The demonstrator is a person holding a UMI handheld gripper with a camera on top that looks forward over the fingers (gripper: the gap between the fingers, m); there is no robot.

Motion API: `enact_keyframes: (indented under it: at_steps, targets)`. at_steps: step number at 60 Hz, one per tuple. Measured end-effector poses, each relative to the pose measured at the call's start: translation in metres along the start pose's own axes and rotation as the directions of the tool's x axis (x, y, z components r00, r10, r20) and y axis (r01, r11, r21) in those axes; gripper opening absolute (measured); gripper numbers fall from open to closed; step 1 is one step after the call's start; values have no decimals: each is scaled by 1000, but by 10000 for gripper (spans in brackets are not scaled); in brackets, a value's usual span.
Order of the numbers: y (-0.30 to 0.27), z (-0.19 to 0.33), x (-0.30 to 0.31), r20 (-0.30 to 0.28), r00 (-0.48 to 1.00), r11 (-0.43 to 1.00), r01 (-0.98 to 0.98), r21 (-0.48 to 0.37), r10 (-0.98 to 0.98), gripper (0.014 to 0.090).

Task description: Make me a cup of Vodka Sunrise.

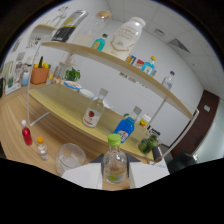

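Now clamped in the claw (115, 176), upright and tilted slightly: green-capped clear bottle (115, 162), both white fingers (82, 176) pressing its sides, with the empty glass cup (70, 157) standing on the table (15, 127) just left of it.

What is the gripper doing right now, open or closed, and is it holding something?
Gripper: closed on the green-capped bottle, one finger pressing each side, held just above the table beside the glass.
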Motion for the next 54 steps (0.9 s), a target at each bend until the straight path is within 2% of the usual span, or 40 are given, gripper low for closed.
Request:
enact_keyframes:
  at_steps: [5, 12, 19, 24, 29, 37, 42, 48, 54]
  targets:
    - [-2, 3, 1, -31, 973, 974, 228, 4, -227, 348]
    - [-5, 6, 0, -63, 862, 864, 504, -3, -503, 349]
    - [-8, 8, -5, -92, 675, 679, 734, -17, -732, 349]
    - [-15, 10, -5, -133, 506, 515, 857, -35, -852, 346]
    - [-20, 14, -5, -153, 359, 371, 927, -58, -921, 345]
    - [-23, 16, -9, -149, 146, 158, 985, -70, -978, 348]
    - [-23, 16, -14, -151, 72, 81, 995, -52, -986, 348]
    - [-24, 14, -14, -147, 75, 83, 995, -47, -986, 347]
    - [-28, 10, -13, -152, 178, 185, 982, -36, -972, 349]
